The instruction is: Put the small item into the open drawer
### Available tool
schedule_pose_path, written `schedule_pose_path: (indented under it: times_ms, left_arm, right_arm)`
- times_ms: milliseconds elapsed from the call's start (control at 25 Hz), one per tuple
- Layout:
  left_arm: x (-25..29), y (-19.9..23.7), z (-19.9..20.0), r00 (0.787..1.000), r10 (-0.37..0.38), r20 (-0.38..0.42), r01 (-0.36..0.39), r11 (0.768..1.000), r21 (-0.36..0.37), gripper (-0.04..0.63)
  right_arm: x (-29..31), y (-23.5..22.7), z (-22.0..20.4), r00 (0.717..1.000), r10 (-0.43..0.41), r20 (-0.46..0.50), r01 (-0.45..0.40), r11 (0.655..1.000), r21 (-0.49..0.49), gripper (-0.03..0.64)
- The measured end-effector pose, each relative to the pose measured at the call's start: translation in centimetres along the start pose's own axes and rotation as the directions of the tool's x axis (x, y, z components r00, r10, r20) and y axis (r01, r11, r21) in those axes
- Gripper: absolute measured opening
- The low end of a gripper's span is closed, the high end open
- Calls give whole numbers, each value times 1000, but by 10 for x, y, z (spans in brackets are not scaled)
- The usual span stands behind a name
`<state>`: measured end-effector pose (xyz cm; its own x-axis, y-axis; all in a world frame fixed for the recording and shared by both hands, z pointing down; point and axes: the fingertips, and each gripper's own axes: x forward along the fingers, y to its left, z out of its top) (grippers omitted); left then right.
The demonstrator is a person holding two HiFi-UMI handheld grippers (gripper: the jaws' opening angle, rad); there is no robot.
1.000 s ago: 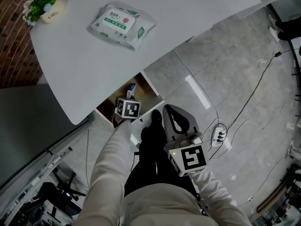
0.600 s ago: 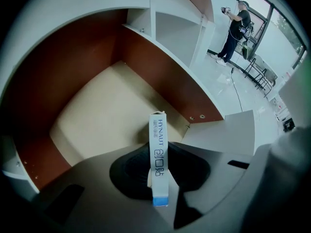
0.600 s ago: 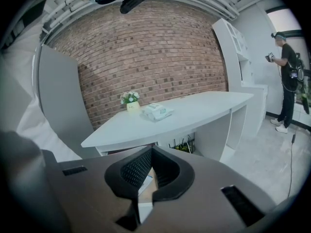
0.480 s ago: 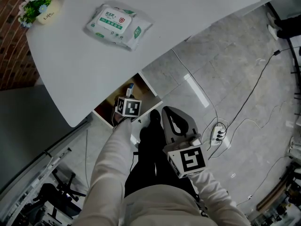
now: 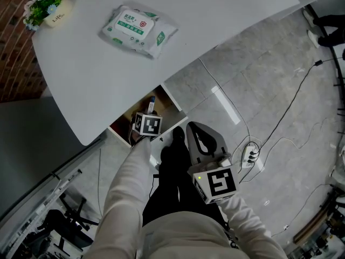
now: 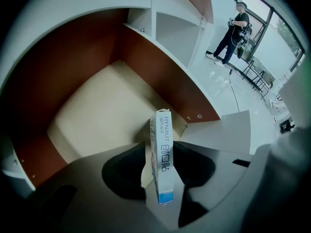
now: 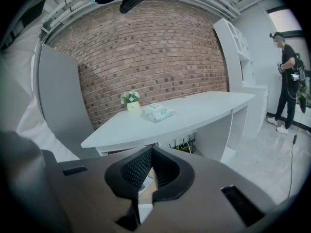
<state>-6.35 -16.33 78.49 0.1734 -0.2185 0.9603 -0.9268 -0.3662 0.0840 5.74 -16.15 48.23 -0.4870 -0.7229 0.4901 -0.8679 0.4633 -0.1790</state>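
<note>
The small item is a slim white box with a blue end [image 6: 162, 154], standing upright between the jaws of my left gripper [image 6: 160, 149]. The jaws are opening and stand well apart on either side of it, their pads off its faces. Behind it lies the open drawer [image 6: 107, 106], with brown walls and a pale floor. In the head view the left gripper [image 5: 146, 124] hangs over the drawer [image 5: 172, 102] under the table edge, with the box tip [image 5: 152, 103] poking out beyond it. My right gripper [image 7: 151, 149] is shut and holds nothing; it hovers by my knee [image 5: 215, 182].
The white table [image 5: 97, 74] carries a pack of wet wipes [image 5: 139, 28] and a small flower pot [image 5: 46, 8]. A power strip [image 5: 250, 156] with cables lies on the grey floor. A person [image 7: 286, 81] stands far off to the right.
Both grippers stay almost where they were. The box end shows a little more beyond the left gripper's cube over the drawer.
</note>
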Motion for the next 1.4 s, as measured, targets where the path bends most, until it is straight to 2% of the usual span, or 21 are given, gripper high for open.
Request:
schedule_pose_path:
  times_ms: [320, 560, 800, 1160, 1400]
  left_arm:
    - [-18, -7, 12, 998, -27, 56, 28, 999, -16, 187]
    - [-45, -7, 30, 990, -8, 142, 9, 1000, -7, 187]
    - [-69, -13, 34, 977, -27, 210, 31, 999, -16, 187]
    - [-139, -27, 48, 925, -62, 376, 67, 998, 1, 170]
    - [-195, -32, 61, 871, -66, 487, 52, 998, 41, 133]
  right_arm:
    - [-5, 7, 2, 1000, -1, 6, 1, 1000, -4, 26]
    - [-11, 13, 5, 1000, -5, 20, 5, 1000, -7, 26]
    - [-19, 17, 8, 999, -13, 34, 13, 1000, -7, 26]
    - [-30, 23, 13, 997, -32, 67, 32, 999, -2, 26]
    - [-35, 32, 18, 995, -37, 89, 37, 999, -9, 26]
